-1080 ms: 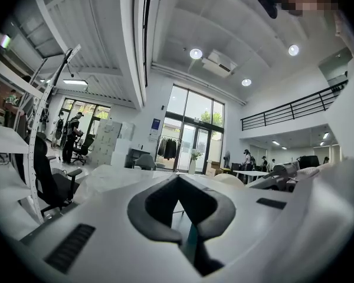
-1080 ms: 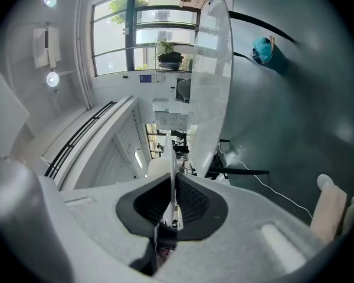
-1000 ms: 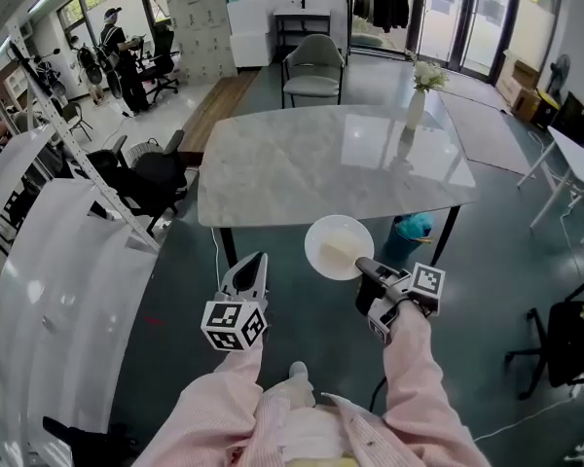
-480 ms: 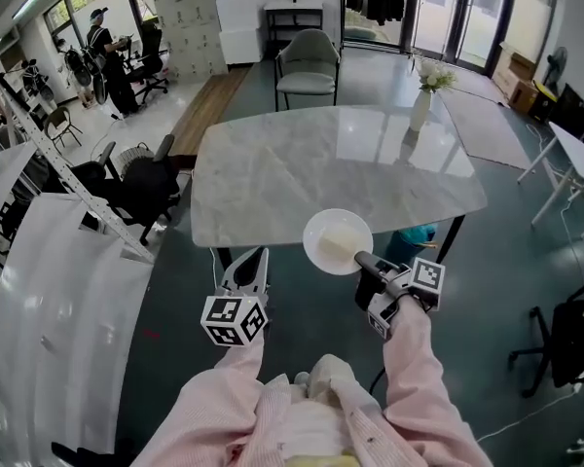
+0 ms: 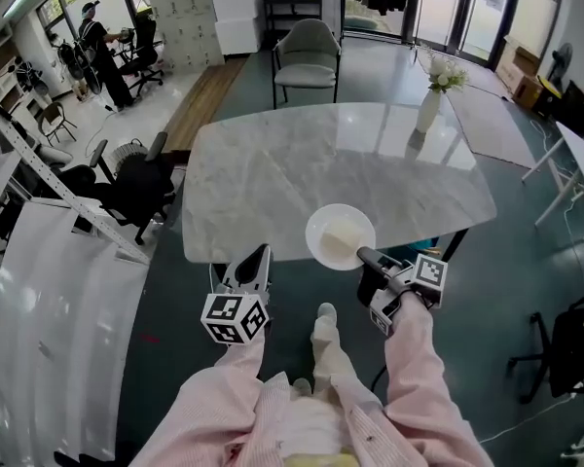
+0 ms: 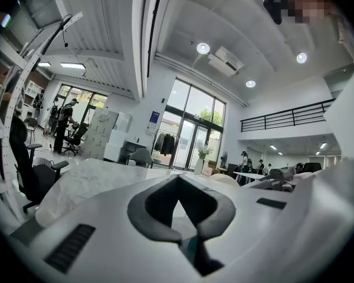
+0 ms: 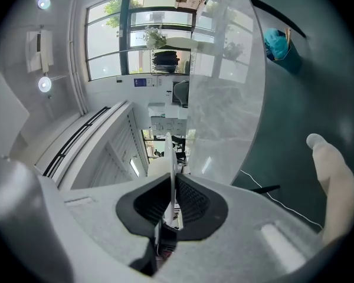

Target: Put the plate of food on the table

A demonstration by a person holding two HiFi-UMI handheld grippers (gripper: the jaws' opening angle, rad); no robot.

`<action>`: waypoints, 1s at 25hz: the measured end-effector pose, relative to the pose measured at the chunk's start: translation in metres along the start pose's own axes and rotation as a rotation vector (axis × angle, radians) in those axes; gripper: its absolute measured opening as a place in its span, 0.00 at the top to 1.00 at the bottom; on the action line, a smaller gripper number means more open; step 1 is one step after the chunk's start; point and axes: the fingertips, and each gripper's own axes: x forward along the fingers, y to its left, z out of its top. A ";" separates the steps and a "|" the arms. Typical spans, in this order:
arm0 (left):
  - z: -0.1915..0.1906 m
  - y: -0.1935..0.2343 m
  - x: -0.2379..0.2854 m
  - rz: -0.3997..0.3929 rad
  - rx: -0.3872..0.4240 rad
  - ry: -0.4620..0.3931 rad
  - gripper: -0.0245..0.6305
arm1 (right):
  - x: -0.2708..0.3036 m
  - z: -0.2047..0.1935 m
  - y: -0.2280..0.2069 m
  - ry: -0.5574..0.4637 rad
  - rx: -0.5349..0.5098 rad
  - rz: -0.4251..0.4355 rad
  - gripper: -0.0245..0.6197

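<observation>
A round white plate (image 5: 340, 236) with pale food (image 5: 344, 232) on it hangs level over the near edge of the marble table (image 5: 273, 168). My right gripper (image 5: 363, 257) is shut on the plate's near rim. In the right gripper view the plate (image 7: 173, 158) shows edge-on as a thin white line pinched between the dark pads of the right gripper (image 7: 172, 202), with the table (image 7: 224, 111) beyond. My left gripper (image 5: 260, 254) is held left of the plate, just short of the table edge. The left gripper (image 6: 182, 220) is shut with nothing in it.
A white vase of flowers (image 5: 430, 103) stands at the table's far right. A grey chair (image 5: 307, 52) sits behind the table, a black office chair (image 5: 131, 178) at its left, and white panels (image 5: 49, 300) lie on the left. My foot (image 5: 326, 331) is below the table edge.
I have stepped closer to the table. The plate, over the floor before the edge one second ago, now overlaps the table's near edge. Both grippers keep their states.
</observation>
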 end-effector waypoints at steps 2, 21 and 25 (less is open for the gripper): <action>0.002 0.005 0.020 0.000 -0.004 0.003 0.96 | 0.012 0.017 -0.001 -0.001 0.001 -0.006 0.94; 0.006 0.054 0.201 0.040 -0.084 0.060 0.96 | 0.123 0.165 -0.018 0.064 0.001 -0.058 0.94; 0.000 0.061 0.234 0.058 -0.104 0.087 0.96 | 0.142 0.192 -0.026 0.080 0.003 -0.087 0.94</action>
